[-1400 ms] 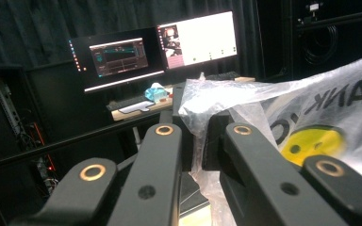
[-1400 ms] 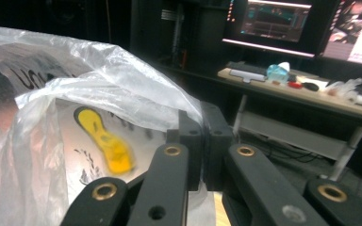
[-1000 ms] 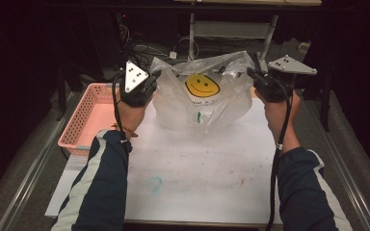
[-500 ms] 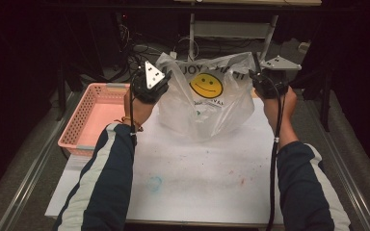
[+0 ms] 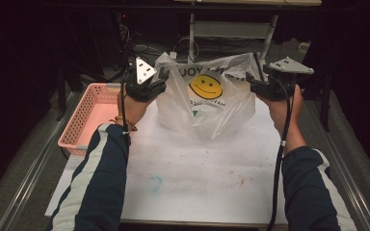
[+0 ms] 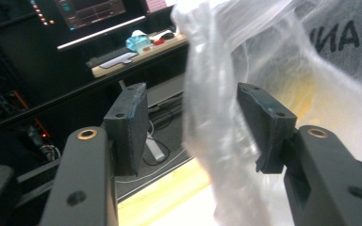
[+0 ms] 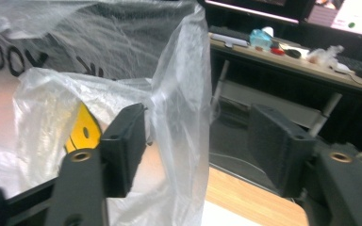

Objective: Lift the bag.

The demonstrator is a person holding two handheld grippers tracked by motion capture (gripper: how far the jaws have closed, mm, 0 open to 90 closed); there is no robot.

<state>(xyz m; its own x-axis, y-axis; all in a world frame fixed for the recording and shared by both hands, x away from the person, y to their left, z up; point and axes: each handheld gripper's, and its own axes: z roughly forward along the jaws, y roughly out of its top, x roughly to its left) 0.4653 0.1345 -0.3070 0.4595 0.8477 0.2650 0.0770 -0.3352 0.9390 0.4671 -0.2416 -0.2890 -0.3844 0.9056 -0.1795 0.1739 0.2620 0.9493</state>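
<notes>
Left tongs (image 6: 191, 125), right tongs (image 7: 198, 146) both wide, each straddling edge of one plastic bag (image 5: 207, 103); one pink basket (image 5: 89, 113) beside.

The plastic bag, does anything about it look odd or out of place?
Nothing damaged or spilled. The plastic bag stands on the table with its smiley print reading mirrored and upside down. Both the left gripper and right gripper are open, a bag edge between each one's jaws.
</notes>
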